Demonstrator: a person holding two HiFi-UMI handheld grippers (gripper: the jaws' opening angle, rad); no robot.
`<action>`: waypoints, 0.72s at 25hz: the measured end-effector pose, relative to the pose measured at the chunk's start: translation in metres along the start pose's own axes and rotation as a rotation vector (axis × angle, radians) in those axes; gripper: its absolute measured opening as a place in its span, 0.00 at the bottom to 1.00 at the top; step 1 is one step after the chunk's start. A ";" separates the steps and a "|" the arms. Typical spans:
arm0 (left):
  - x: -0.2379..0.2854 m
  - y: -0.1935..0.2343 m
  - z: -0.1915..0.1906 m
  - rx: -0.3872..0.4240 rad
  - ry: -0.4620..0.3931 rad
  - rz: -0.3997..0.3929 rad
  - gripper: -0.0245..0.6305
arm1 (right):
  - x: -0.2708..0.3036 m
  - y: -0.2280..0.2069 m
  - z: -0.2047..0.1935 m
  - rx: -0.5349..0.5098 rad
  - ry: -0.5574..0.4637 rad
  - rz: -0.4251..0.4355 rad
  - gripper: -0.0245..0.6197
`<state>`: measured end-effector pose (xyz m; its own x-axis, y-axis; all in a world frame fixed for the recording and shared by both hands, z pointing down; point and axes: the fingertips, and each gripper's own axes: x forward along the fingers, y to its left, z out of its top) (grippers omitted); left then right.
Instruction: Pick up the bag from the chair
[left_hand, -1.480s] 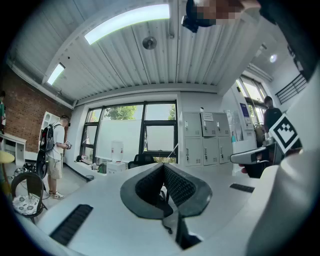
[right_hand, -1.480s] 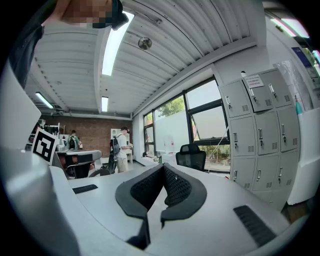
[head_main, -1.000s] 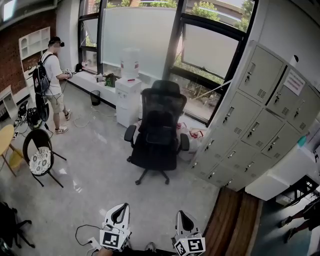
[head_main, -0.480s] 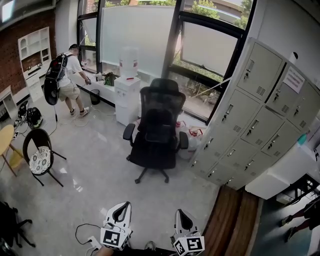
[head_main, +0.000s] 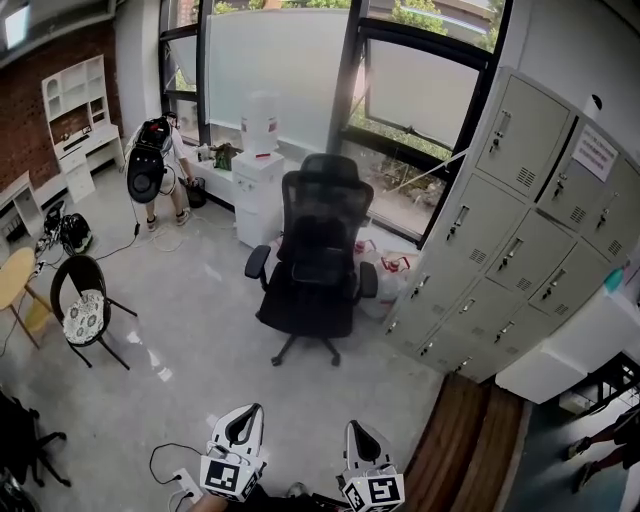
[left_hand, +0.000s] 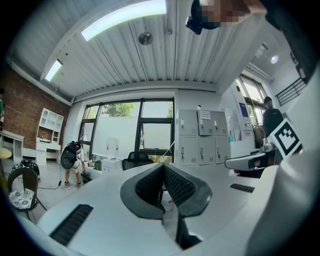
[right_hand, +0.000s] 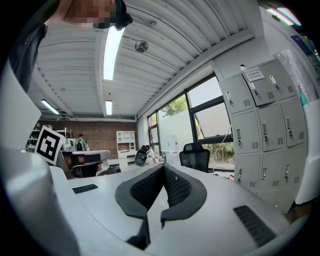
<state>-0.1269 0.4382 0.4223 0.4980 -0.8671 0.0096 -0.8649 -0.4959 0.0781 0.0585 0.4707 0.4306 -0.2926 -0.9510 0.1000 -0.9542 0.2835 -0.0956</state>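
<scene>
Left claw (head_main: 240, 425) and right claw (head_main: 360, 438) shut, empty, we stand far from the chair (head_main: 315, 262); next, approach, bag probably hidden.

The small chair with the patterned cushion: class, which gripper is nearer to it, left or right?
Left. In the head view the left gripper sits lower right of the small chair, well apart; the right gripper lies farther right still, beyond the left one.

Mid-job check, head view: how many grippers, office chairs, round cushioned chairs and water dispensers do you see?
grippers: 2, the left gripper and the right gripper, both shut
office chair: 1
round cushioned chair: 1
water dispenser: 1
Total: 5
</scene>
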 end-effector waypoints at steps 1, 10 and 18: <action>0.002 -0.003 -0.002 0.002 0.004 0.003 0.04 | 0.000 -0.003 -0.003 0.001 0.004 0.006 0.03; 0.051 0.007 -0.021 0.003 0.057 0.018 0.04 | 0.043 -0.032 -0.018 -0.014 0.051 0.035 0.03; 0.173 0.066 -0.042 -0.028 0.068 -0.032 0.04 | 0.160 -0.064 -0.025 -0.059 0.086 0.020 0.03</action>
<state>-0.0946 0.2575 0.4710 0.5294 -0.8451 0.0745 -0.8468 -0.5210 0.1074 0.0713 0.3030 0.4774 -0.3139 -0.9315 0.1838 -0.9492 0.3119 -0.0404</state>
